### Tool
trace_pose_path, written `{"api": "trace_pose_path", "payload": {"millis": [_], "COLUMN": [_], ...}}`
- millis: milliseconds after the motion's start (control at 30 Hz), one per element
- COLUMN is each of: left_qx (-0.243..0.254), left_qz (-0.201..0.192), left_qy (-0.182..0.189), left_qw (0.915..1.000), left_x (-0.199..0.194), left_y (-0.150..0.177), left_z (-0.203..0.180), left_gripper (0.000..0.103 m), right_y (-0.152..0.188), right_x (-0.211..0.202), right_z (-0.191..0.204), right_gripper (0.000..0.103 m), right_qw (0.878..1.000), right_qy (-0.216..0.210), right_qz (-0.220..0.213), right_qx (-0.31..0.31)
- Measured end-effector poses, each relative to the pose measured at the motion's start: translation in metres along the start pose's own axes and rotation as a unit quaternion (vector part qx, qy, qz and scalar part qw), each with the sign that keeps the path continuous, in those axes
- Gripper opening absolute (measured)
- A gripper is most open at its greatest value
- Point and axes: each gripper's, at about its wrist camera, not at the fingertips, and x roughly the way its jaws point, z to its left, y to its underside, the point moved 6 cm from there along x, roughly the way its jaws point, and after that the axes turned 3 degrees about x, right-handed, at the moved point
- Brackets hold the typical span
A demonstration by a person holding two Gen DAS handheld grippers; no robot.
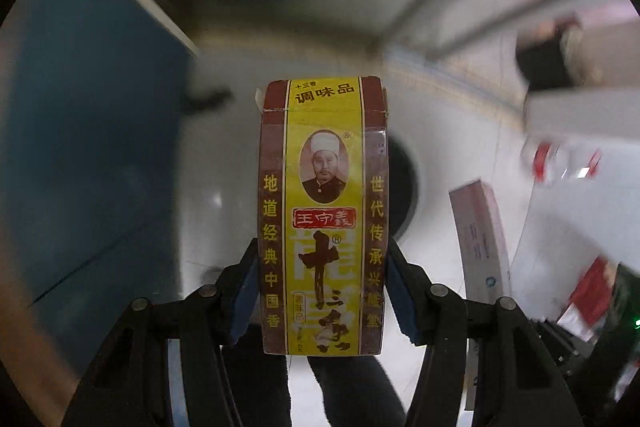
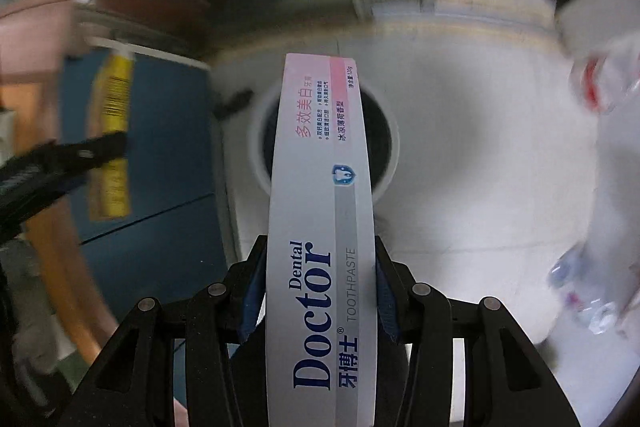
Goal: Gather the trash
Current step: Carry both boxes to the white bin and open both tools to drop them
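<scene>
- The left claw pinches a yellow-and-brown seasoning box by its lower sides, held upright; the box's bottom edge hides the space between the pads.
- The right claw pinches a white toothpaste box, its near end cut off by the frame.
- Behind each box, a white bin with a dark opening is half hidden.
- The background is motion-blurred; a blue panel shows at left.
</scene>
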Motion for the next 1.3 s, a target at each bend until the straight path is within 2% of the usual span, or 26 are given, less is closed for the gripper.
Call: {"api": "trace_pose_path", "payload": {"millis": [100, 200, 233, 267, 300, 333, 367, 400, 433, 533, 633, 767, 933, 1067, 1167, 1300], "left_qx": [0.024, 0.034, 0.034, 0.032, 0.029, 0.025, 0.022, 0.020, 0.018, 0.015, 0.025, 0.023, 0.016, 0.013, 0.011, 0.005], "left_qz": [0.053, 0.070, 0.069, 0.067, 0.063, 0.057, 0.050, 0.043, 0.036, 0.007, -0.037, -0.061, -0.086, -0.098, -0.106, -0.123], "left_qy": [0.006, -0.015, -0.020, -0.023, -0.024, -0.028, -0.035, -0.040, -0.048, -0.074, -0.111, -0.134, -0.147, -0.145, -0.142, -0.132], "left_qw": [0.9983, 0.9969, 0.9968, 0.9970, 0.9973, 0.9977, 0.9979, 0.9980, 0.9981, 0.9971, 0.9928, 0.9889, 0.9854, 0.9844, 0.9841, 0.9835], "left_x": [0.072, 0.105, 0.109, 0.109, 0.108, 0.105, 0.100, 0.100, 0.098, 0.098, 0.082, 0.060, 0.026, -0.015, -0.046, -0.105], "left_y": [-0.007, -0.015, -0.016, -0.018, -0.021, -0.022, -0.022, -0.018, -0.017, -0.024, -0.022, -0.007, 0.013, 0.035, 0.048, 0.073], "left_z": [-0.011, -0.013, -0.013, -0.012, -0.012, -0.008, -0.008, -0.008, 0.003, 0.012, 0.017, 0.023, 0.023, 0.018, 0.012, -0.004], "left_gripper": [0.055, 0.056, 0.060, 0.068, 0.092, 0.103, 0.103, 0.103, 0.103, 0.103, 0.103, 0.103, 0.103, 0.103, 0.103, 0.103], "right_y": [-0.018, -0.036, -0.042, -0.045, -0.049, -0.051, -0.053, -0.054, -0.056, -0.058, -0.059, -0.053, -0.032, -0.013, 0.003, 0.027], "right_x": [0.061, 0.106, 0.124, 0.135, 0.145, 0.152, 0.155, 0.156, 0.154, 0.143, 0.130, 0.104, 0.063, 0.019, -0.024, -0.090], "right_z": [-0.019, -0.024, -0.025, -0.024, -0.025, -0.024, -0.023, -0.022, -0.020, -0.022, -0.020, -0.018, -0.008, 0.001, 0.005, 0.016], "right_gripper": [0.050, 0.050, 0.050, 0.051, 0.051, 0.056, 0.064, 0.081, 0.093, 0.103, 0.103, 0.103, 0.103, 0.103, 0.103, 0.103], "right_qw": [0.999, 0.998, 0.997, 0.996, 0.996, 0.995, 0.995, 0.996, 0.997, 0.997, 0.995, 0.991, 0.990, 0.989, 0.988, 0.987], "right_qy": [-0.017, -0.014, -0.012, -0.009, -0.003, 0.004, 0.013, 0.020, 0.024, 0.058, 0.092, 0.121, 0.121, 0.119, 0.114, 0.107], "right_qz": [0.037, 0.060, 0.075, 0.086, 0.093, 0.097, 0.094, 0.086, 0.076, 0.042, 0.012, -0.022, -0.045, -0.069, -0.086, -0.107], "right_qx": [-0.005, -0.008, -0.010, -0.011, -0.010, -0.013, -0.015, -0.018, -0.020, -0.028, -0.038, -0.054, -0.056, -0.056, -0.051, -0.053]}}
